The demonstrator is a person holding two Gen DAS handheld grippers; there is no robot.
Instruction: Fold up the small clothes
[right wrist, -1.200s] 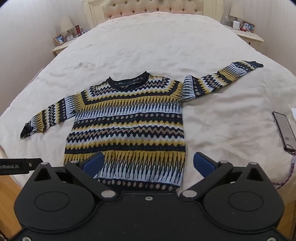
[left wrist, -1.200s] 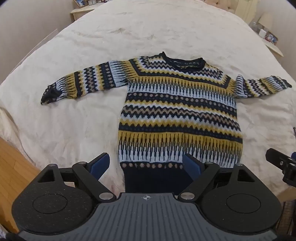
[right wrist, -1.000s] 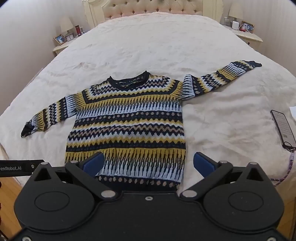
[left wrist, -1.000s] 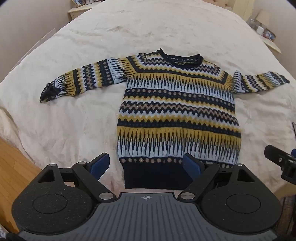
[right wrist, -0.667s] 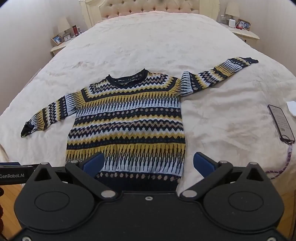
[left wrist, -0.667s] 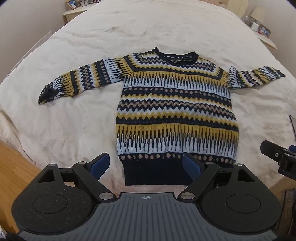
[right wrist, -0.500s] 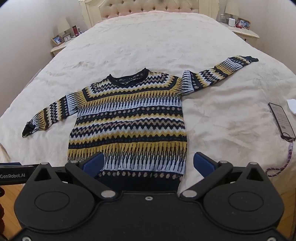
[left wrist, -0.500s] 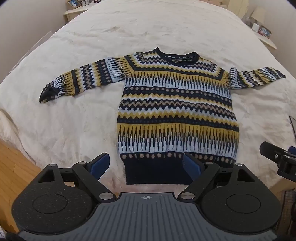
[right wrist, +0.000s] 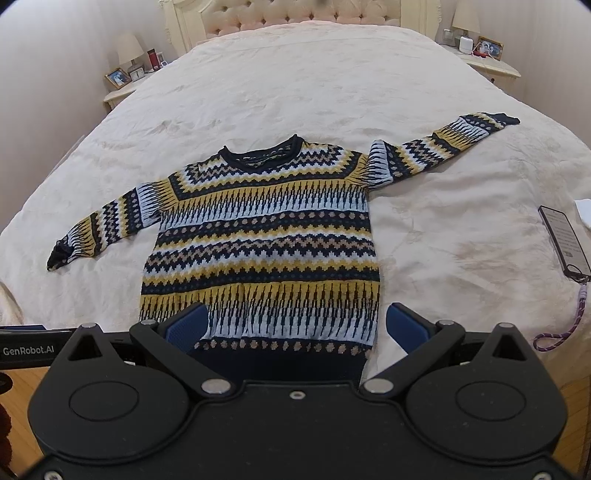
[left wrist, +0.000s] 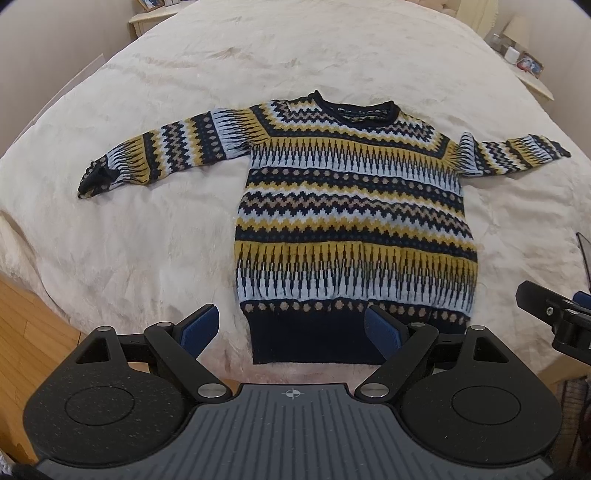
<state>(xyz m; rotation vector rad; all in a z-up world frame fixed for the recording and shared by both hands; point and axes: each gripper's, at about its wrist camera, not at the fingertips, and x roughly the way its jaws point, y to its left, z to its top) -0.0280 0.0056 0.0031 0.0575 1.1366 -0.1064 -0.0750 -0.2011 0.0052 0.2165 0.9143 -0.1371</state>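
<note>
A small knitted sweater (left wrist: pixel 351 221) (right wrist: pixel 262 240) with navy, yellow and pale blue zigzag bands lies flat, front up, on the cream bedspread (left wrist: pixel 147 240), both sleeves spread out sideways. My left gripper (left wrist: pixel 291 326) hovers open above the navy hem, nothing between its blue pads. My right gripper (right wrist: pixel 295 326) also stands open over the hem, toward the sweater's right side, empty. Part of the right gripper's body (left wrist: pixel 554 314) shows at the right edge of the left wrist view.
A phone (right wrist: pixel 563 240) with a purple cord (right wrist: pixel 561 332) lies on the bed at the right. Nightstands with lamps and picture frames (right wrist: pixel 125 77) (right wrist: pixel 487 51) flank the tufted headboard (right wrist: pixel 295 14). Wooden floor (left wrist: pixel 26 332) shows beyond the bed's near edge.
The sweater has slid slightly up and away in both views, so more of the navy hem shows in the left wrist view. Both grippers stay open.
</note>
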